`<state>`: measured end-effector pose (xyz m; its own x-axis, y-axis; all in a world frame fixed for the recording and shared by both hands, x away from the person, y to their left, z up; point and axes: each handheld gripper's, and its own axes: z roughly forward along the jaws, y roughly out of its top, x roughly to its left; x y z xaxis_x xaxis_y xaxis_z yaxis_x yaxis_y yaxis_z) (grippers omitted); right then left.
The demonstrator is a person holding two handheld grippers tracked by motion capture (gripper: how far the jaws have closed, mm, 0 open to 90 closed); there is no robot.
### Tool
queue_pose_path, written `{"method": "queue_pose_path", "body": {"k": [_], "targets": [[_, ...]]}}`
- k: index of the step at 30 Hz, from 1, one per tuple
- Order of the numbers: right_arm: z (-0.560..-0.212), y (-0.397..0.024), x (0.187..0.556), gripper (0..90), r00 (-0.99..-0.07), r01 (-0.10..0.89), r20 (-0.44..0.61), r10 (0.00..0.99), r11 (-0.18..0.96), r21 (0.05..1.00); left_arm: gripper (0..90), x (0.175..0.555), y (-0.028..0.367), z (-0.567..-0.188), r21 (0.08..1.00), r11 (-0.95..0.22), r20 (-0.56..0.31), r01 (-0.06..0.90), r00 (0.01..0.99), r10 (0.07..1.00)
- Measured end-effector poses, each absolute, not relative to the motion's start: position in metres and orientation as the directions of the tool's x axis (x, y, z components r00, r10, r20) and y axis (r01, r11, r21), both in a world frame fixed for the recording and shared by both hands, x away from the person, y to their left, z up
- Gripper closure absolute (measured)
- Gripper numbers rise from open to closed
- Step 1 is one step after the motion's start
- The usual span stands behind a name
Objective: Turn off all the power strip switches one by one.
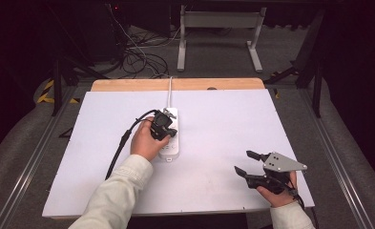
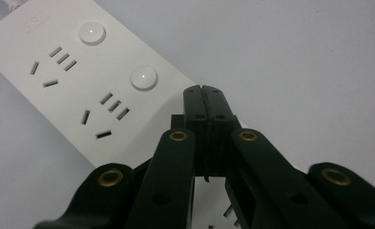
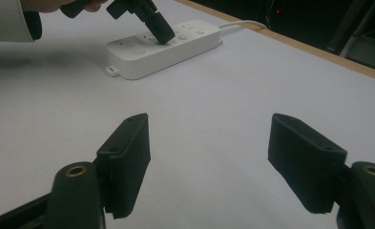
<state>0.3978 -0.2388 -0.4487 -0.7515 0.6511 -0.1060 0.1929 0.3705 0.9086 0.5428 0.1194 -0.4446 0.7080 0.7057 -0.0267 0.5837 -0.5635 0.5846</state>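
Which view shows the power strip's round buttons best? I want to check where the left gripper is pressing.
The left gripper view: two buttons lie large and sharp on the strip, just beyond the shut left gripper. The right gripper view shows them small and far away; the high view shows the strip half hidden by the hand.

The power strip's embossed logo is unreadable.

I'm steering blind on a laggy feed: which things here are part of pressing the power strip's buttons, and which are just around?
In the job:
- power strip with its round buttons
- left gripper, jaws shut, tip down on the strip
- strip's white cord

Just around:
- right gripper, open, off to the side
- white board
- wooden table edge
- floor cables
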Motion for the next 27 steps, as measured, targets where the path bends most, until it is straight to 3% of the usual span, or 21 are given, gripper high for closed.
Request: {"method": "queue_pose_path", "body": {"k": [13,16,19,27], "targets": [[-0.448,-0.239,0.397,31.8,-0.751,0.191,-0.108,0.651,0.371,0.909,90.0,0.545,0.12,-0.445,0.578,-0.548,-0.052,0.604,0.698,0.715],[-0.448,-0.24,0.398,31.9,-0.75,0.195,-0.102,0.653,0.365,0.91,90.0,0.545,0.12,-0.439,0.578,-0.569,-0.004,0.585,0.7,0.715],[-0.448,-0.24,0.398,31.8,-0.749,0.193,-0.104,0.654,0.365,0.911,90.0,0.548,0.129,-0.431,0.625,-0.509,-0.061,0.592,0.687,0.724],[-0.449,-0.24,0.398,31.9,-0.75,0.195,-0.104,0.654,0.368,0.909,90.0,0.554,0.131,-0.415,0.677,-0.469,-0.071,0.568,0.684,0.726]]}}
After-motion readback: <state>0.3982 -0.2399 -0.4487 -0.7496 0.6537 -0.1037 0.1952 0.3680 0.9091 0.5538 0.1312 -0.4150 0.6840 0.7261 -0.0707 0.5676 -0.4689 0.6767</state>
